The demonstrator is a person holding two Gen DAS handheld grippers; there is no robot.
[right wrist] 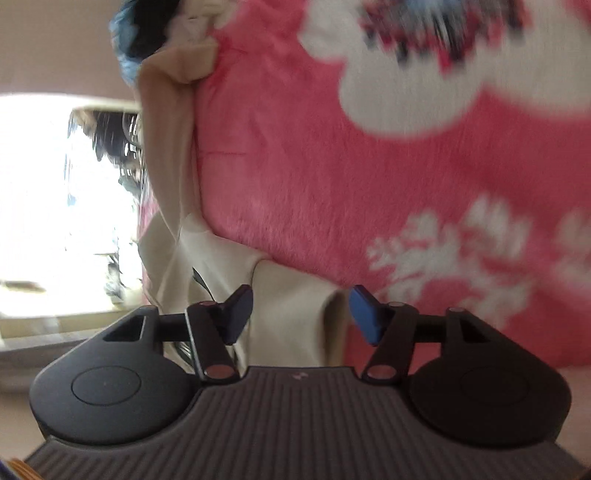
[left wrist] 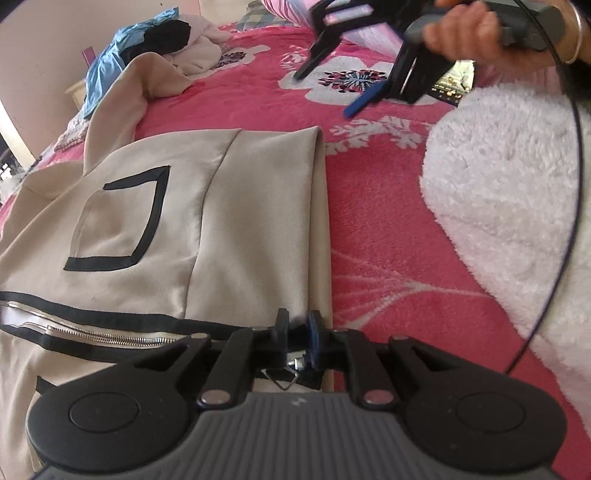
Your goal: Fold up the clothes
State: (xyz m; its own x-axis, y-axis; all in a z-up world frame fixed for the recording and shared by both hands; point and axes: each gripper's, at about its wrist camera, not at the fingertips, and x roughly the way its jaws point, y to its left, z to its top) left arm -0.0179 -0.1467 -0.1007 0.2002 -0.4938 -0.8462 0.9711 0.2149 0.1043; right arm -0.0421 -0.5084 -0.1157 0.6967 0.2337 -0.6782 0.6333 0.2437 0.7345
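1. Left gripper [left wrist: 296,334]: jaws nearly pressed together, a small gap showing, right at the black-trimmed hem of the beige jacket [left wrist: 207,221]. Can't tell whether the pads actually bite the fabric. Likely there to pin the hem corner while the other side gets worked.
2. Beige jacket lies flat on the pink floral blanket [left wrist: 388,221], zipper [left wrist: 103,334] running left of the left gripper, black-outlined pocket [left wrist: 122,221] further up. Right edge already folded in, a straight crease.
3. One sleeve [left wrist: 122,96] trails away past the pocket toward the clothes pile [left wrist: 162,40]; probably the next part to fold.
4. Right gripper [right wrist: 301,314]: jaws spread, nothing pinched. Held in a hand [left wrist: 476,33] above the blanket, well apart from the jacket in the left view. Own view blurred; a beige fold [right wrist: 291,306] sits behind the gap, contact not shown.
5. White fluffy fabric [left wrist: 509,192] lies right of the jacket, apart from it.
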